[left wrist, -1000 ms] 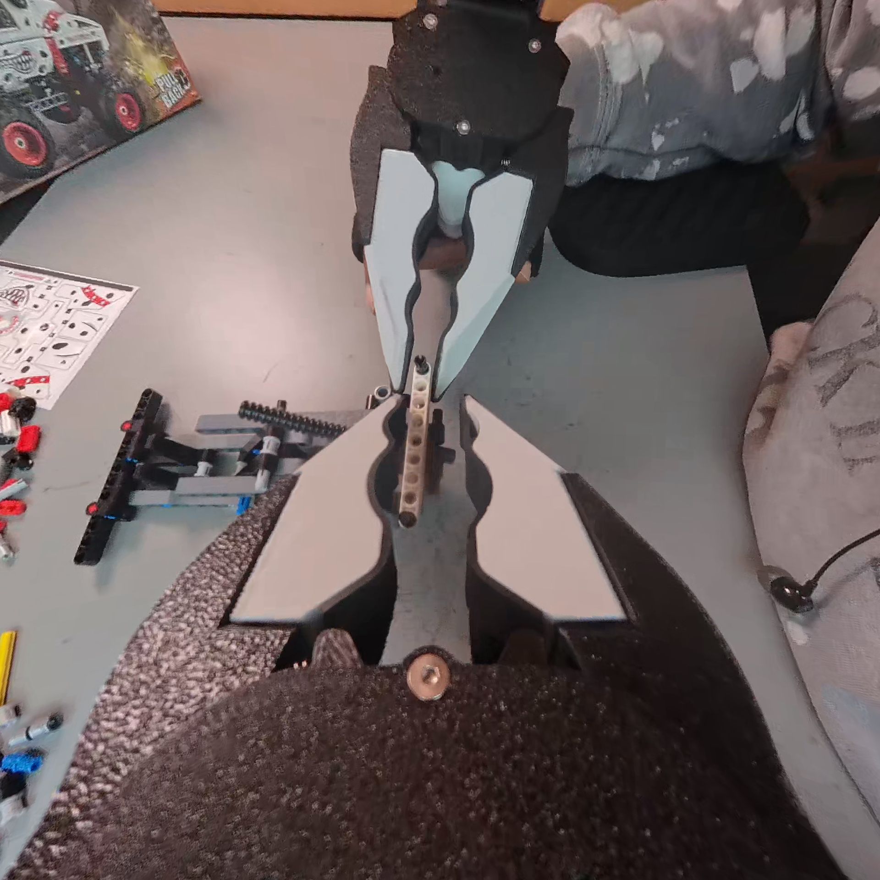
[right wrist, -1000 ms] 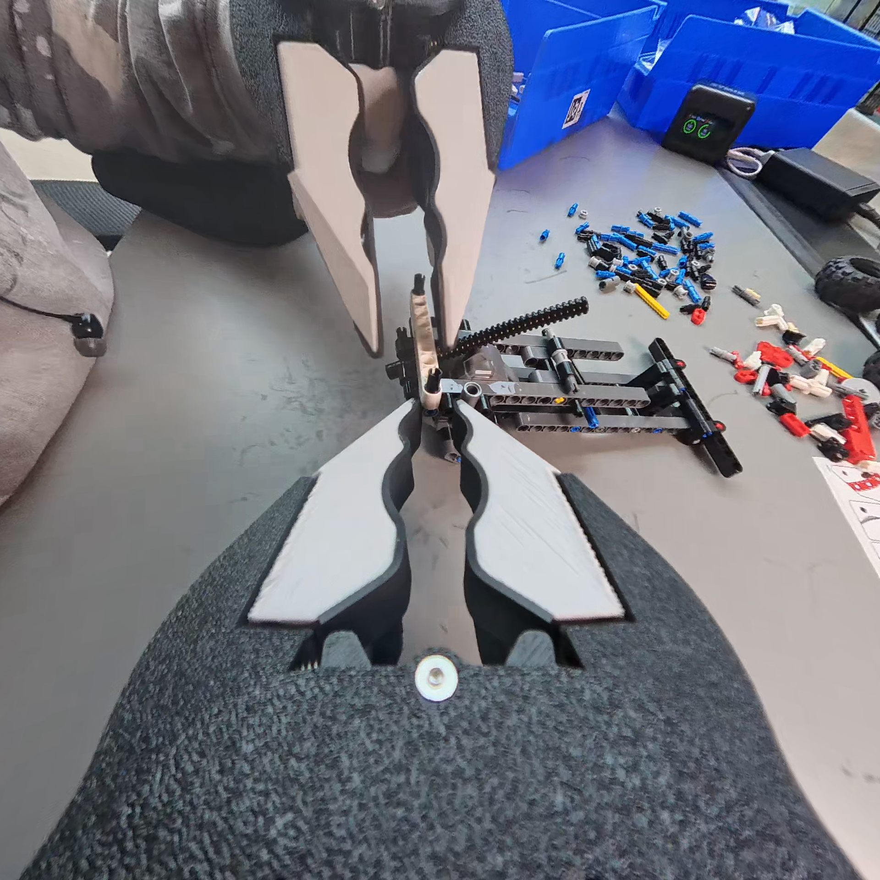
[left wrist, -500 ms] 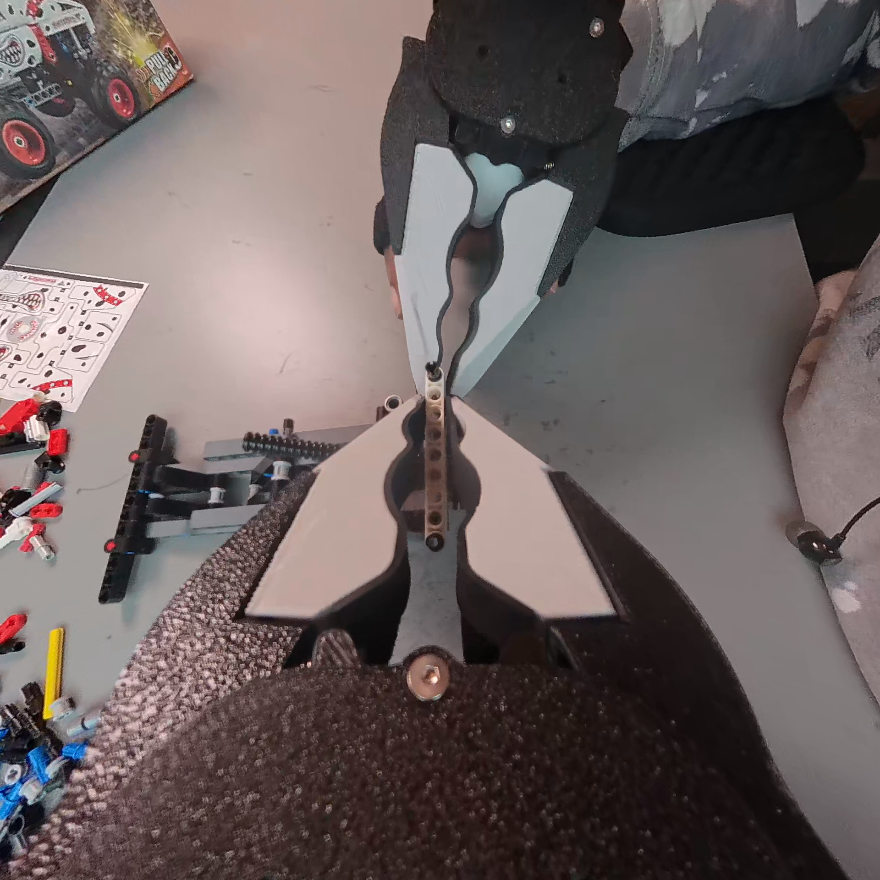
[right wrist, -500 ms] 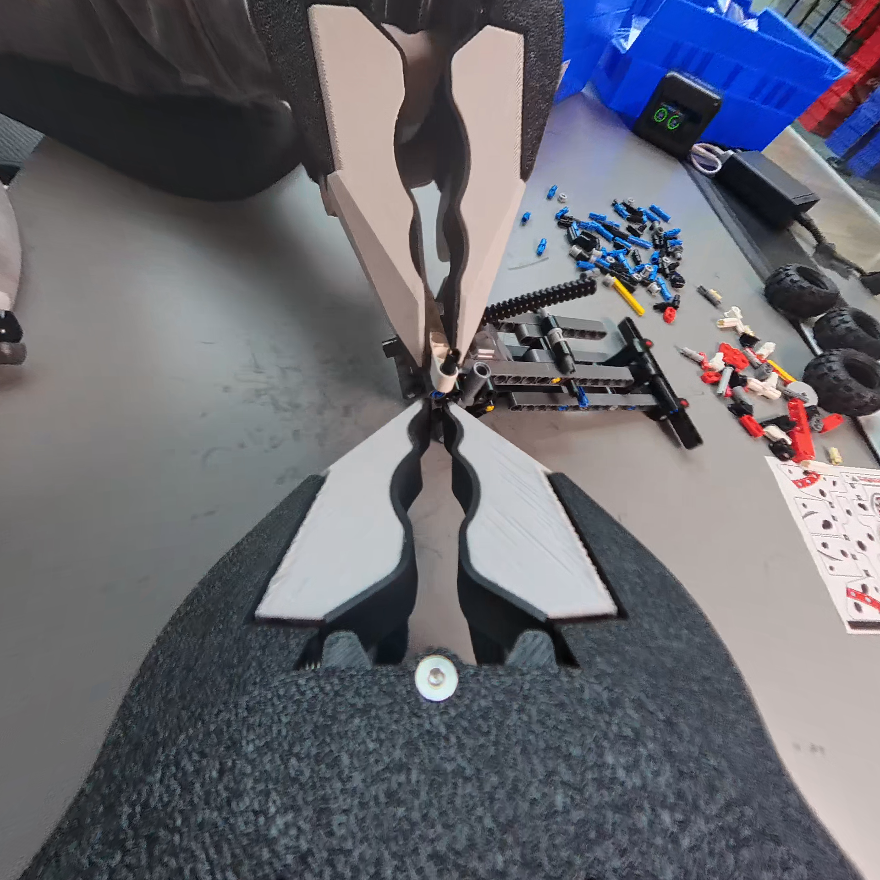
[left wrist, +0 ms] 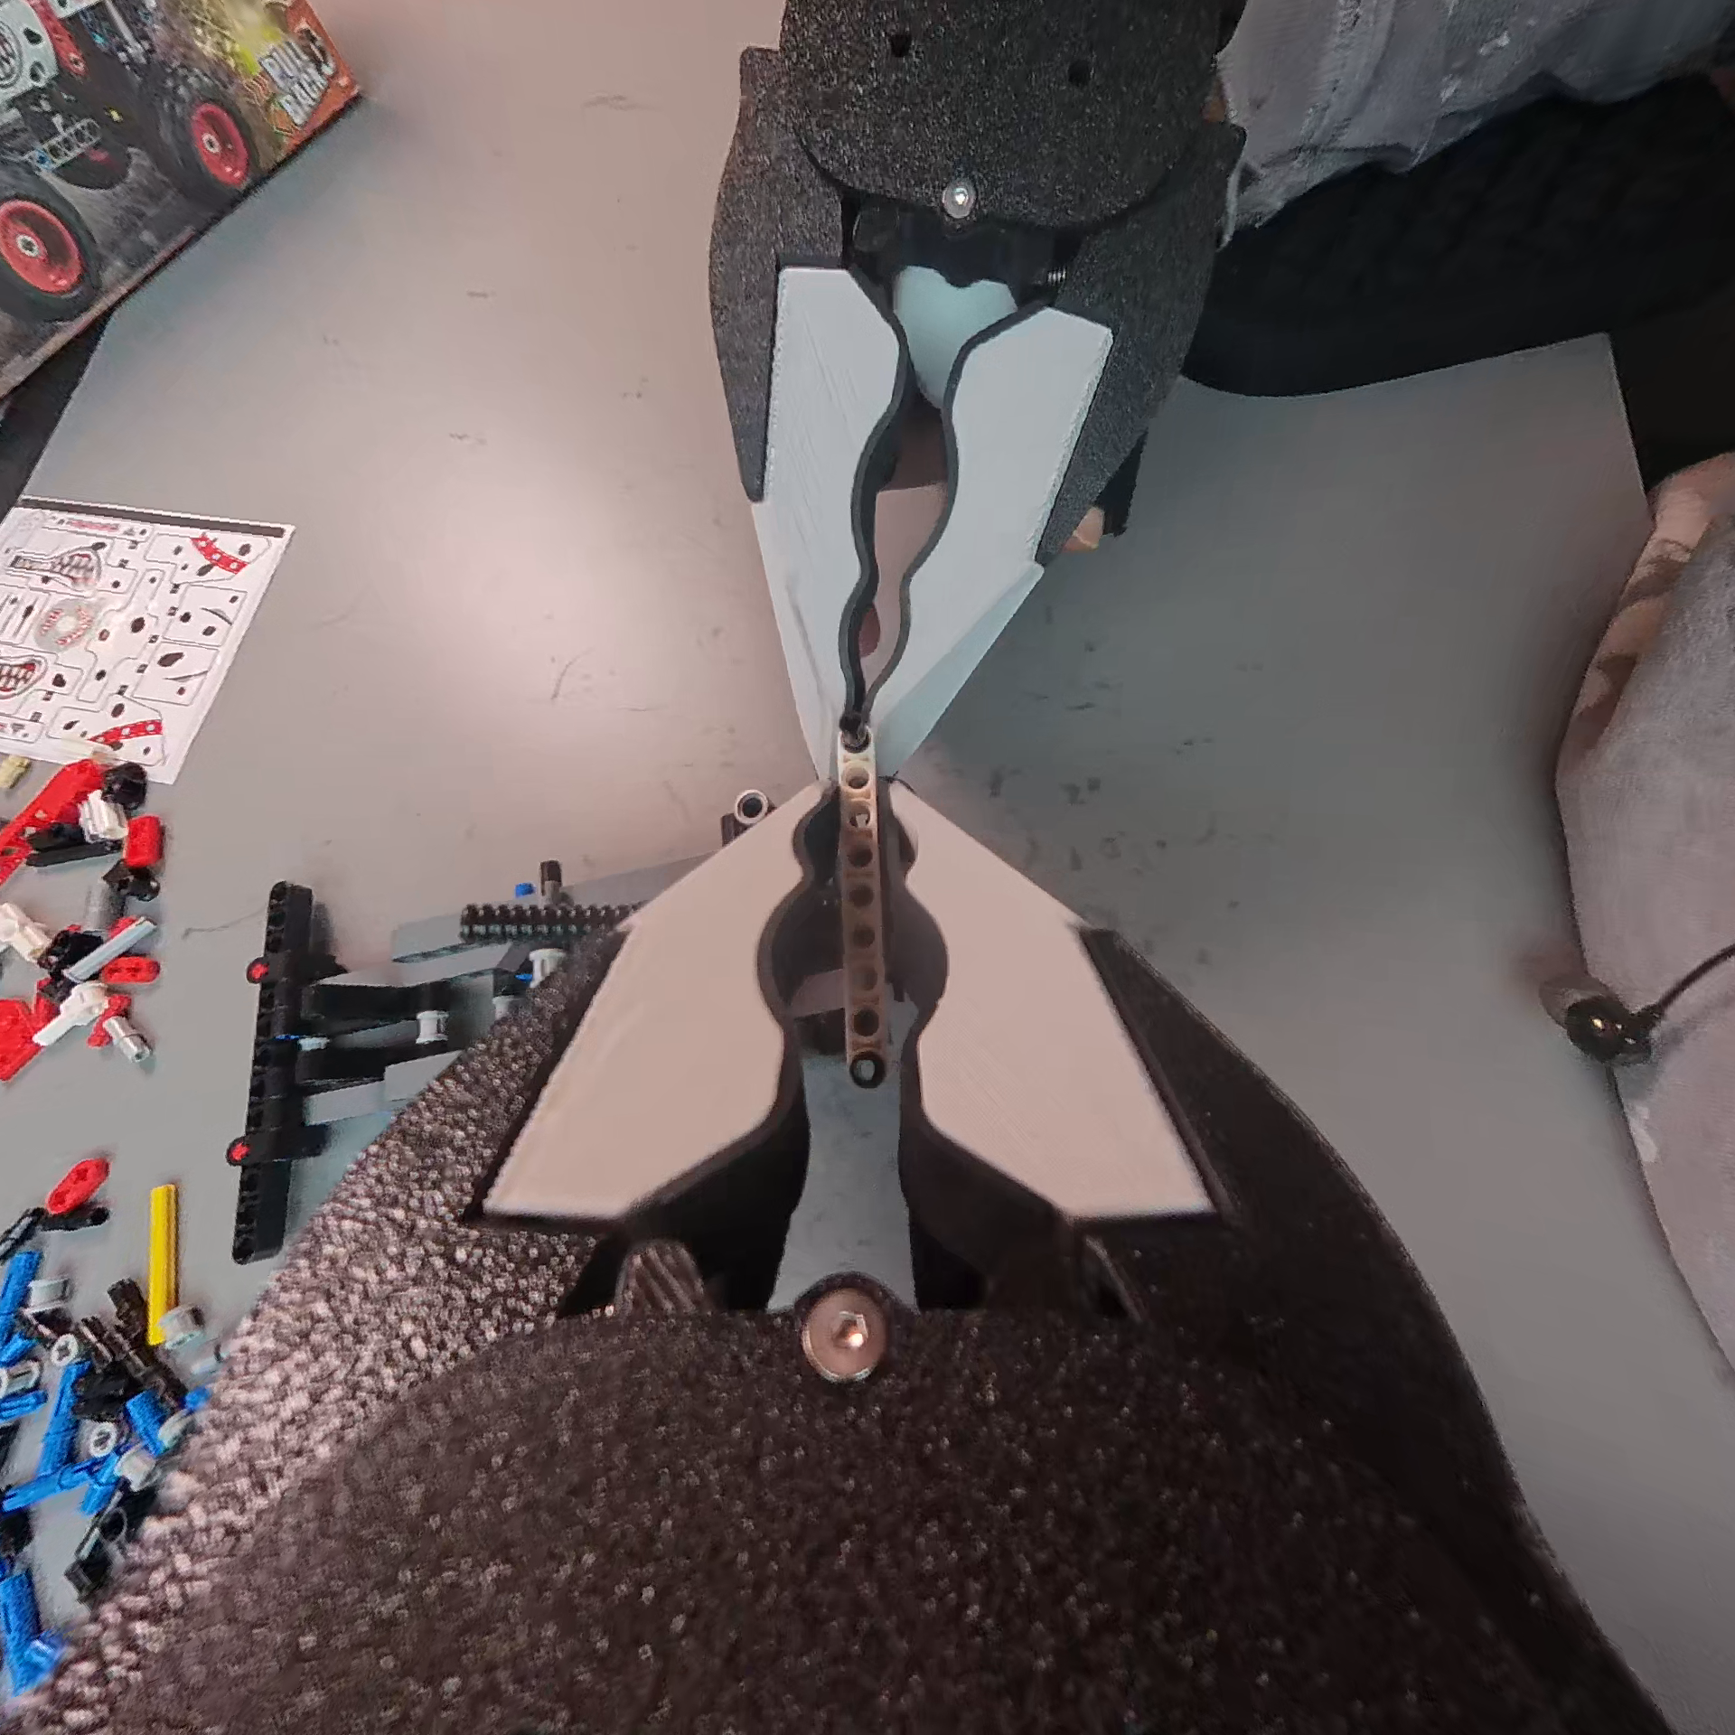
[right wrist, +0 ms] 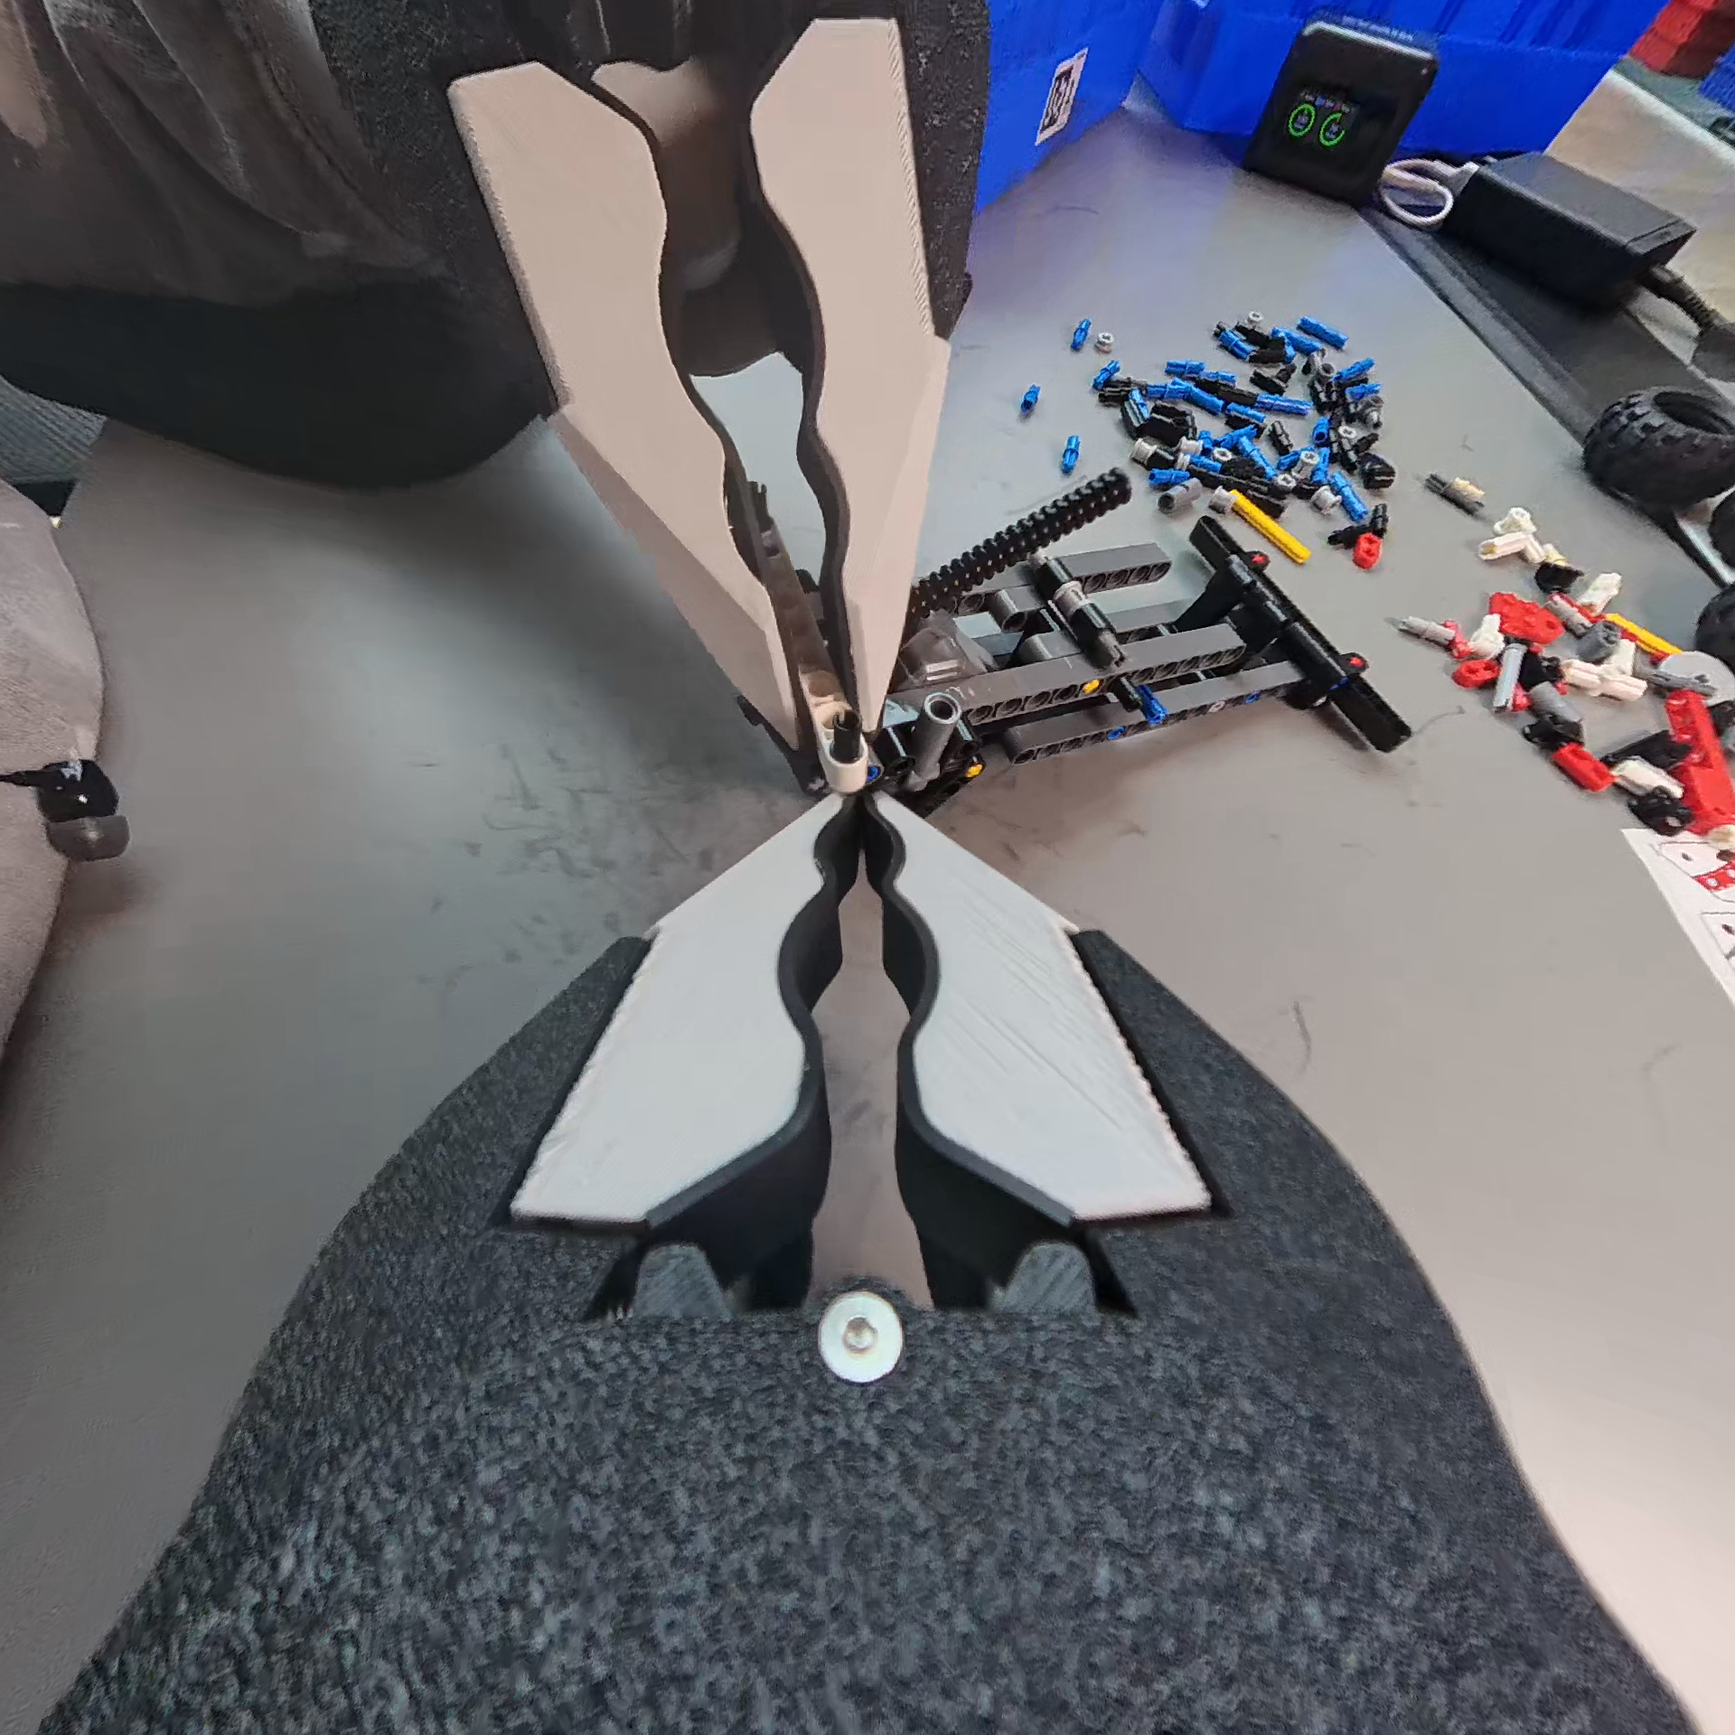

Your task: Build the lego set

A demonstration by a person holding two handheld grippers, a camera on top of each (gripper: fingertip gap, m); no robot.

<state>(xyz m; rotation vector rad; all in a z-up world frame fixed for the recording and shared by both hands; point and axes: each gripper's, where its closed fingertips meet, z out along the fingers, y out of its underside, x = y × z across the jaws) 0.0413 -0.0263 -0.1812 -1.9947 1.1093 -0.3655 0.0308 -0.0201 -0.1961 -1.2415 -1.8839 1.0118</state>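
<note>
Right gripper [right wrist: 856, 815] closed tip-to-tip against tan beam [right wrist: 838, 746] clamped in left gripper [right wrist: 826, 723]; chassis [right wrist: 1127, 657] on bench [right wrist: 376, 751].

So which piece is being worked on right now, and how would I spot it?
Find the dark half-built frame lying on the grey table. At its near end the two grippers meet tip to tip, and between them is a slim tan beam with a row of round holes. It is the only pale beam, held up off the table.

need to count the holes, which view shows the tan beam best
The left wrist view: the tan beam lies lengthwise between the fingers, its row of holes facing the camera. The right wrist view shows mostly its end, foreshortened.
</note>
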